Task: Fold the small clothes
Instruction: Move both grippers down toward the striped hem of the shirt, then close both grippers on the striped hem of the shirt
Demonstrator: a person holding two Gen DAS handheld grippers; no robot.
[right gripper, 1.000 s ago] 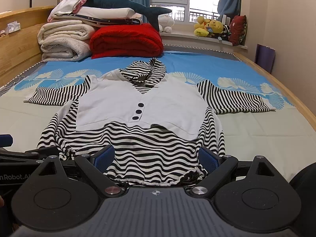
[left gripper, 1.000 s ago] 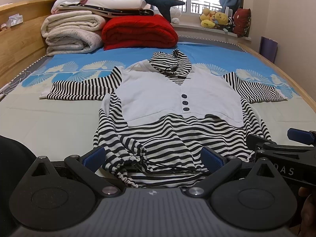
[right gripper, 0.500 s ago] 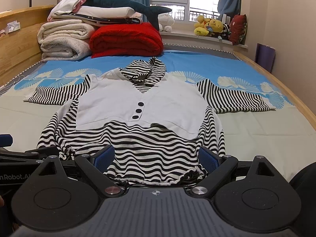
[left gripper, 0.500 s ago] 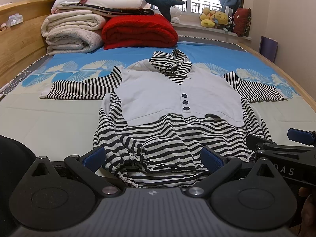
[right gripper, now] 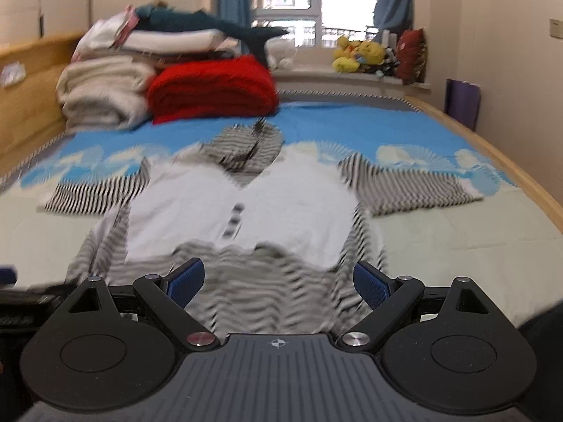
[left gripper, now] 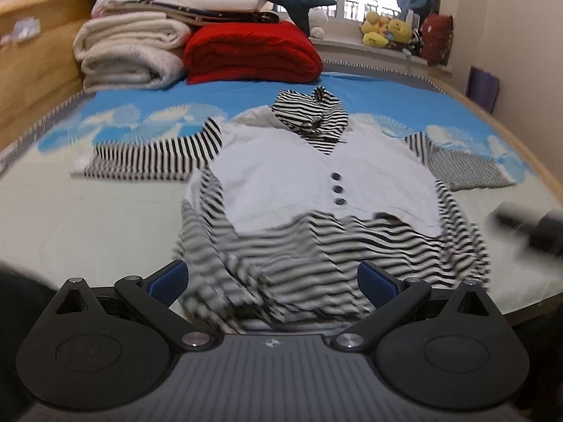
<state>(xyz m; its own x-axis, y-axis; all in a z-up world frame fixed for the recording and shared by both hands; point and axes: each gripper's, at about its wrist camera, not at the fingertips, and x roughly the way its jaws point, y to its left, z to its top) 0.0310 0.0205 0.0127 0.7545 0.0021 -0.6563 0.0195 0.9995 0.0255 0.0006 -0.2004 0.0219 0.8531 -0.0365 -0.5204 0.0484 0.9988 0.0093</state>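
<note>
With both the left gripper [left gripper: 271,277] and right gripper [right gripper: 278,277] spread wide and apparently empty in these blurred views, pinch the striped top [left gripper: 316,190] at its near hem corners, then fold evenly away.

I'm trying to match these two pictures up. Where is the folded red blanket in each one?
Left wrist view: the red blanket sits upper centre, just right of the rolled white blankets.
Right wrist view: the red blanket lies upper left of centre, again right of the white blankets.
Shared landmark: the yellow plush toys on the windowsill.
</note>
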